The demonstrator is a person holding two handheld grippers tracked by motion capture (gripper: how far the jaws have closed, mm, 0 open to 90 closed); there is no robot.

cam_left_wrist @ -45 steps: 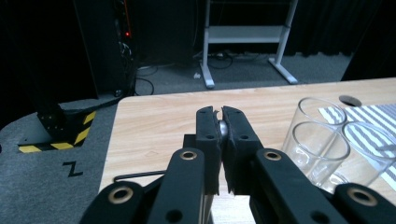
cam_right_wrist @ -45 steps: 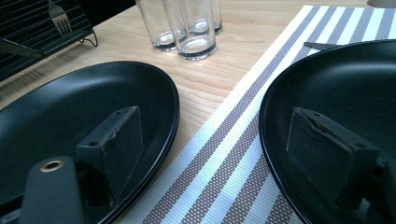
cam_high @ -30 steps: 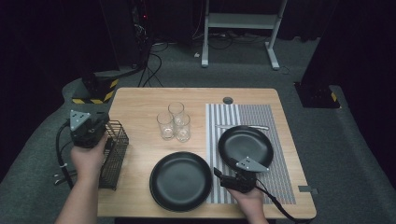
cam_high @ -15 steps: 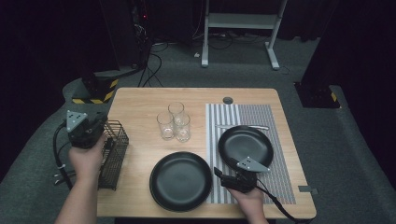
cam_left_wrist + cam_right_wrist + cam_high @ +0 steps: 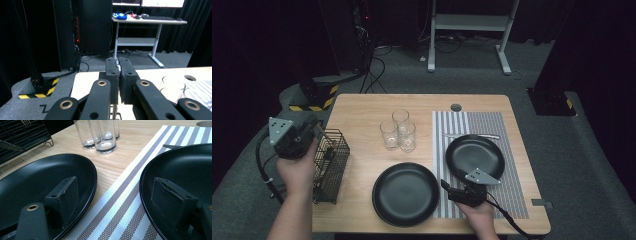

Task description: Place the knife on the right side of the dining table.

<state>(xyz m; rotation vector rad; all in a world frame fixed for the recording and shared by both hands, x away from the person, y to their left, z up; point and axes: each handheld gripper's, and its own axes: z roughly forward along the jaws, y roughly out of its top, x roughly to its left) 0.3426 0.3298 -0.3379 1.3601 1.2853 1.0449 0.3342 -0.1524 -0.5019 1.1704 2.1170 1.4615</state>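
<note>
Okay, left of frame: L gripper [image 5: 317,132] is clamped on a thin cutlery piece [image 5: 117,68] over the wire basket [image 5: 334,172], hand about level. I'd lift straight till it clears the wires, no tilt. Lower right: R gripper [image 5: 112,197] has jaws spread, holding nothing, low over the striped mat [image 5: 512,195] btwn two black plates [image 5: 404,195].

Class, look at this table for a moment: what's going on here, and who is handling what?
A person holds a gripper in each hand at a wooden table. The left gripper, jaws shut on what looks like a thin utensil, is above the wire basket at the table's left edge. The right gripper rests open between two black plates, one on a striped placemat. Three glasses stand mid-table.
</note>
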